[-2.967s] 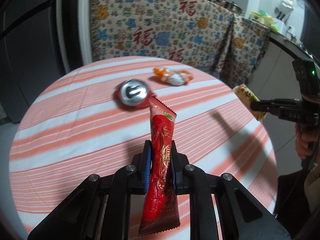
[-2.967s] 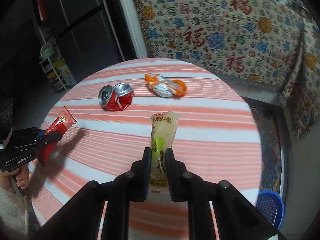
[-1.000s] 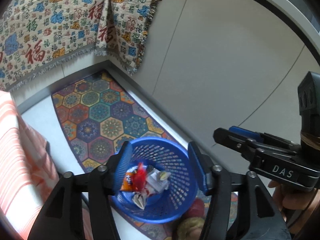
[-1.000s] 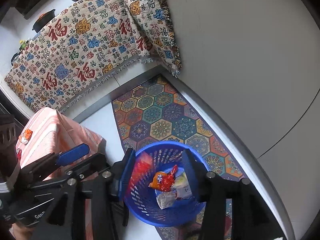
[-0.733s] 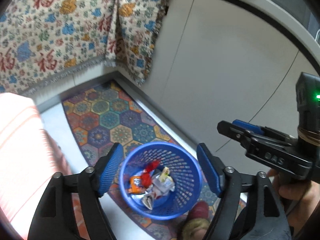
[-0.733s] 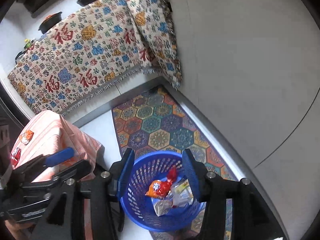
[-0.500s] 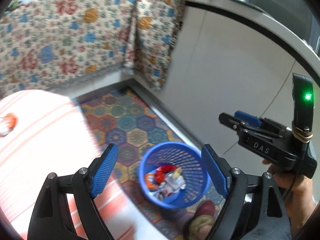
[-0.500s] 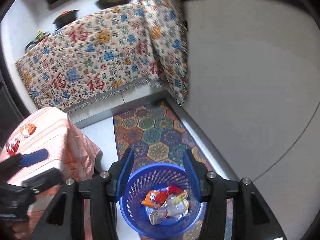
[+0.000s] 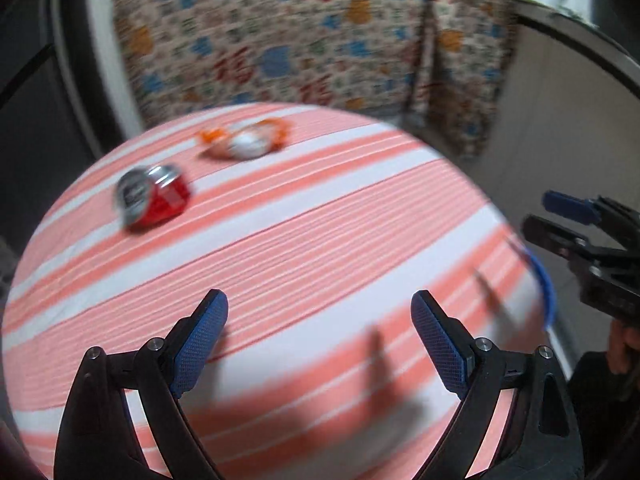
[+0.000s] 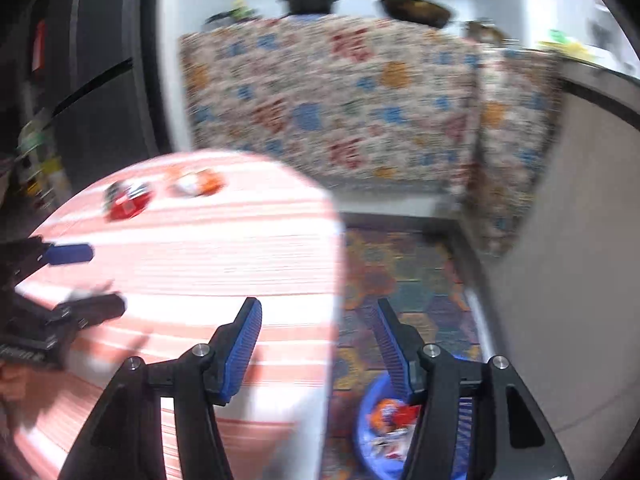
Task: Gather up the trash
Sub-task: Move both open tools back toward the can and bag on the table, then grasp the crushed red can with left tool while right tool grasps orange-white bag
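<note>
A crushed red can (image 9: 154, 200) and an orange-white wrapper (image 9: 245, 143) lie on the far part of the round striped table (image 9: 320, 248). My left gripper (image 9: 319, 312) is open and empty over the table's near side. My right gripper (image 10: 318, 320) is open and empty at the table's right edge; it shows at the right of the left wrist view (image 9: 560, 220). The can (image 10: 128, 200) and wrapper (image 10: 196, 182) show far left in the right wrist view. The blue basket (image 10: 384, 428) with wrappers sits on the floor below my right gripper.
A patterned cloth (image 9: 288, 44) covers the counter behind the table. A hexagon-patterned rug (image 10: 404, 280) lies on the floor right of the table. A grey cabinet wall (image 10: 580, 240) stands at right. The basket's blue rim (image 9: 546, 292) peeks past the table edge.
Both grippers dropped their wrappers into the blue basket and have swung from over it back toward the table, open. Both views are motion-blurred.
</note>
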Motion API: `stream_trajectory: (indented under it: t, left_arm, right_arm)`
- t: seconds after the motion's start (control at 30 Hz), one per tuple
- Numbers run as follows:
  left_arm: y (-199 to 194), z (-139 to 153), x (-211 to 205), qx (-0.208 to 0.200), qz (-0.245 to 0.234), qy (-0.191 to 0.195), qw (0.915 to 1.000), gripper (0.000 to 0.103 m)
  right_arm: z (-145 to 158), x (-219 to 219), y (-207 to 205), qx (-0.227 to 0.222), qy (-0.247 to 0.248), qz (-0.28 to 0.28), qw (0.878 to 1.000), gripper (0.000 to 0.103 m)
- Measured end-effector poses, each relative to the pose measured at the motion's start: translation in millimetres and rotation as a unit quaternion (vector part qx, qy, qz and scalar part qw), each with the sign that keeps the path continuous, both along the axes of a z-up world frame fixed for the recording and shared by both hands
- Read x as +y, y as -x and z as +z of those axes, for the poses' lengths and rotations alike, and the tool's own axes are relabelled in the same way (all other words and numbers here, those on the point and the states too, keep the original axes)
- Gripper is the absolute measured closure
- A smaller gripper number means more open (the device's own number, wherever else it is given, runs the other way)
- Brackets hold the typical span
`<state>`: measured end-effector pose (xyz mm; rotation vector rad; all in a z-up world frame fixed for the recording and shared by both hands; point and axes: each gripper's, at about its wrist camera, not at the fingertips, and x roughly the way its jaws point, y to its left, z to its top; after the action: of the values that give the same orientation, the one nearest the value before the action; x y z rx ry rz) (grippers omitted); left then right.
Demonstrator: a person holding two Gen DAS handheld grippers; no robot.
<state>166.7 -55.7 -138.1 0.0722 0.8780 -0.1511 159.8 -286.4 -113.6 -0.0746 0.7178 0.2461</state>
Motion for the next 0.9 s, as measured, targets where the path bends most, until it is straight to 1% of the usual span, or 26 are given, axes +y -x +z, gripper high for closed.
stream_trajectory:
  t: [0.03,0.07,0.17,0.2,0.27,0.3,0.37,0.4,0.43,0.6,0.67,0.73,0.8,0.83,0.9]
  left_arm:
    - [-0.6,-4.3,11.0,0.003,0.012,-0.005,0.9999,0.009]
    - [-1.5,-8.9,26.8,0.006,0.027,-0.013,0.9995,0.009]
    - [-7.3,-18.4,55.1,0.014,0.056,-0.027,0.998,0.009]
    - [-9.4,-22.3,64.2,0.019,0.064,-0.029,0.9974,0.009]
    - [-14.4,-29.1,79.8,0.03,0.079,-0.029,0.996,0.009]
    - [-15.8,-31.5,84.6,0.034,0.084,-0.028,0.9954,0.009]
    - [-19.1,-36.1,95.1,0.041,0.09,-0.017,0.9949,0.005]
    - [-21.4,-38.1,96.5,0.043,0.093,-0.015,0.9946,0.002]
    - [-22.8,-39.6,99.4,0.044,0.094,-0.011,0.9945,0.0]
    - [-24.7,-40.9,103.3,0.036,0.086,-0.001,0.9956,0.0]
    - [-28.1,-41.3,103.7,0.035,0.085,0.0,0.9958,0.0]
    - [-32.5,-41.5,103.9,0.035,0.084,0.0,0.9958,0.0]
    - [-40.0,-40.5,106.4,0.035,0.09,0.0,0.9953,0.001]
    - [-46.4,-37.9,109.6,0.032,0.099,0.006,0.9945,0.001]
    - [-55.9,-28.8,116.4,0.016,0.111,0.032,0.9931,0.001]
  right_arm:
    - [-2.7,19.4,-3.2,0.012,-0.003,0.021,1.0,0.045]
    - [-4.1,31.6,-5.7,0.02,-0.005,0.034,0.999,0.045]
    - [-8.0,70.4,-13.0,0.04,0.0,0.073,0.997,0.044]
    - [-9.7,85.1,-14.5,0.045,0.008,0.083,0.996,0.044]
    - [-12.9,105.2,-19.9,0.054,0.021,0.096,0.994,0.038]
    - [-15.8,112.4,-23.1,0.06,0.025,0.1,0.993,0.038]
    - [-22.1,130.7,-32.0,0.075,0.033,0.108,0.991,0.038]
    - [-24.7,135.1,-35.6,0.08,0.036,0.109,0.99,0.038]
    - [-27.9,141.6,-40.3,0.085,0.039,0.111,0.989,0.038]
    - [-41.3,162.8,-65.0,0.106,0.043,0.11,0.987,0.038]
    - [-44.2,165.3,-68.2,0.102,0.038,0.106,0.988,0.031]
    - [-46.3,165.6,-68.3,0.092,0.034,0.1,0.99,0.027]
    - [-46.3,165.4,-69.2,0.081,0.028,0.097,0.992,0.026]
    - [-46.4,164.8,-68.9,0.082,0.027,0.096,0.992,0.025]
    - [-46.4,165.0,-69.0,0.082,0.028,0.096,0.992,0.025]
